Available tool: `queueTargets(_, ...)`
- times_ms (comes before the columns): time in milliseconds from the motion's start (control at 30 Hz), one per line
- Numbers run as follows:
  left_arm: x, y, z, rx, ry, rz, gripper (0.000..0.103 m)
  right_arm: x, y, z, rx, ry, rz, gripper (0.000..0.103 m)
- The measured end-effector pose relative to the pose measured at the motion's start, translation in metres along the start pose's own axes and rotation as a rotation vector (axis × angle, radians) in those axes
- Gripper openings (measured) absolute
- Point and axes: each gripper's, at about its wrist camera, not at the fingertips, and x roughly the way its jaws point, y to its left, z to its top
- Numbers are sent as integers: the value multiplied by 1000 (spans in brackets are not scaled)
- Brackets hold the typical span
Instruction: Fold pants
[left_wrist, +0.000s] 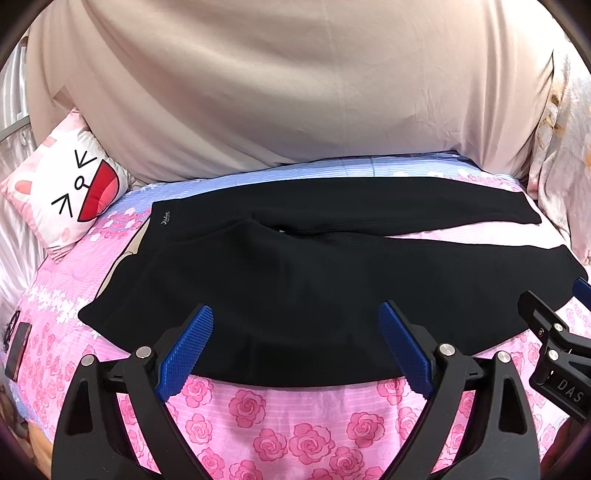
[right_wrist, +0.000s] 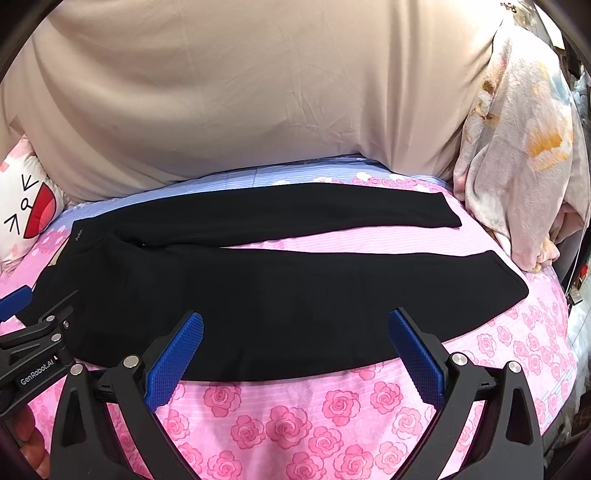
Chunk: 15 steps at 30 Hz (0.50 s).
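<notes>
Black pants (left_wrist: 295, 266) lie flat on a pink rose-print bed sheet (left_wrist: 280, 424), waistband to the left, both legs spread out to the right. They also show in the right wrist view (right_wrist: 280, 288). My left gripper (left_wrist: 295, 317) is open, its blue pads above the near edge of the pants near the seat. My right gripper (right_wrist: 295, 325) is open above the near edge of the closer leg. Each gripper shows at the edge of the other's view: the right gripper (left_wrist: 561, 343), the left gripper (right_wrist: 33, 332). Neither holds anything.
A beige cloth (left_wrist: 295, 92) hangs behind the bed. A white cartoon-face pillow (left_wrist: 70, 192) lies at the far left. A floral blanket (right_wrist: 517, 166) is piled at the far right. A dark phone-like object (left_wrist: 16, 349) lies at the left edge of the bed.
</notes>
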Motion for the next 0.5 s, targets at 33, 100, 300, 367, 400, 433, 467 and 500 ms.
queueTargets(33, 0, 0, 0, 2, 0, -4, 89, 1, -1, 0, 0, 1, 0, 98)
queueTargets(100, 0, 0, 1, 1, 1, -2, 89, 2, -2, 1, 2, 1, 2, 98)
queueTargets(300, 1, 2, 1, -3, 2, 3, 89, 3, -1, 2, -4, 3, 3, 98)
queueTargets(367, 2, 2, 1, -3, 3, 4, 89, 3, 0, 2, -6, 2, 4, 98)
queueTargets(400, 1, 2, 0, -2, 3, 2, 89, 3, 1, 2, -6, 2, 4, 98)
queueTargets(433, 1, 2, 0, 0, 3, 2, 89, 3, 1, 2, -6, 2, 2, 98)
queueTargets(467, 1, 2, 0, 0, 2, 3, 89, 4, 2, 2, -5, 2, 1, 98)
queueTargets(500, 1, 2, 0, 1, 2, 0, 89, 4, 2, 2, -5, 3, 4, 98)
